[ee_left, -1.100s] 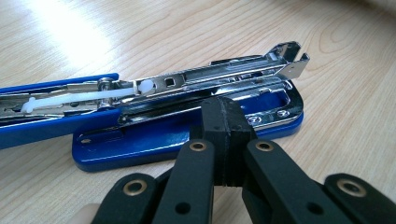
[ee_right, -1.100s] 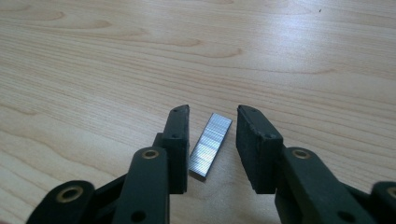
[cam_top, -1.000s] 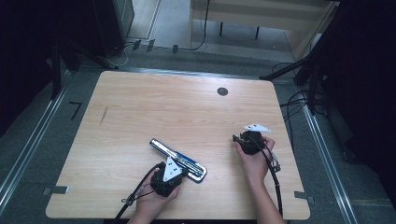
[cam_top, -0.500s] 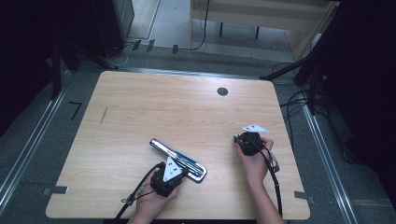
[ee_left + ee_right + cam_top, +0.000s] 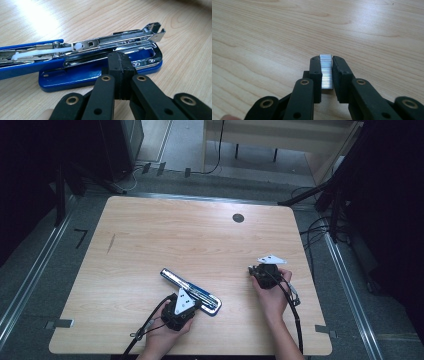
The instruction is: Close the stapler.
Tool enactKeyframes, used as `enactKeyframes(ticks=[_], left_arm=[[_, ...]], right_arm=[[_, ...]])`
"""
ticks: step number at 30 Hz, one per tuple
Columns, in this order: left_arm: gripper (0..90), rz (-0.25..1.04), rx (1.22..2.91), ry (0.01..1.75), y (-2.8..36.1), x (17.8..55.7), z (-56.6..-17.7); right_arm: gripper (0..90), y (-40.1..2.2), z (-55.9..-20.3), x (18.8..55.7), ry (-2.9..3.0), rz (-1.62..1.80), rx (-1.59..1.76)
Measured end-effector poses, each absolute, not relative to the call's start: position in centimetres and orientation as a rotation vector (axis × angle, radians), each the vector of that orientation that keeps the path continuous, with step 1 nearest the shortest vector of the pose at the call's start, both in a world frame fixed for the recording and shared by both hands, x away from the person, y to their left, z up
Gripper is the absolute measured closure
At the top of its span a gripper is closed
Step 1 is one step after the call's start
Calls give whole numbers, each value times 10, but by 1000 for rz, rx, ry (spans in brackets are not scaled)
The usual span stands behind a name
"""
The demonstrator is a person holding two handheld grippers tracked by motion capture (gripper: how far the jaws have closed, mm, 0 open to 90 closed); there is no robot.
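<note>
A blue and chrome stapler (image 5: pixel 190 290) lies swung open on the wooden table (image 5: pixel 150 245), its metal magazine (image 5: pixel 112 42) exposed above the blue base (image 5: pixel 75 75). My left gripper (image 5: pixel 196 306) sits at the stapler's near side, shut with nothing between its jaws; its tip (image 5: pixel 119 72) rests against the base's edge. To the right, my right gripper (image 5: pixel 251 269) is held low over the table. Its jaws have just been closing, and they now press on a silver strip of staples (image 5: pixel 326 77) held between the pads (image 5: pixel 315 67).
A round black grommet (image 5: pixel 238 218) is set in the table near its far edge. Cables trail from both grippers toward the near edge. Dark floor and furniture legs surround the table.
</note>
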State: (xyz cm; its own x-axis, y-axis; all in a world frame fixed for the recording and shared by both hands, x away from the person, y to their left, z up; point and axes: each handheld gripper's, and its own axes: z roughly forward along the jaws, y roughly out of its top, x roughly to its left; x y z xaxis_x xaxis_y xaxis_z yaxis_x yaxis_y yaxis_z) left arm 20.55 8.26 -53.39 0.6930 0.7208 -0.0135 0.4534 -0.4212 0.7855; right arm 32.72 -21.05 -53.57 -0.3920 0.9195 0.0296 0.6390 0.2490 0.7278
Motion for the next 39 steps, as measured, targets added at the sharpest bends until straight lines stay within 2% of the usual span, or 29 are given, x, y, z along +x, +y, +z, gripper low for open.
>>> enactKeyframes(ticks=[17,39], left_arm=[[900,416,2087,897,83,206,-534],[900,406,2084,903,84,206,-534]], right_arm=[[799,-206,-534,307,2193,992,1346],[799,-202,-512,279,2230,1069,1274]])
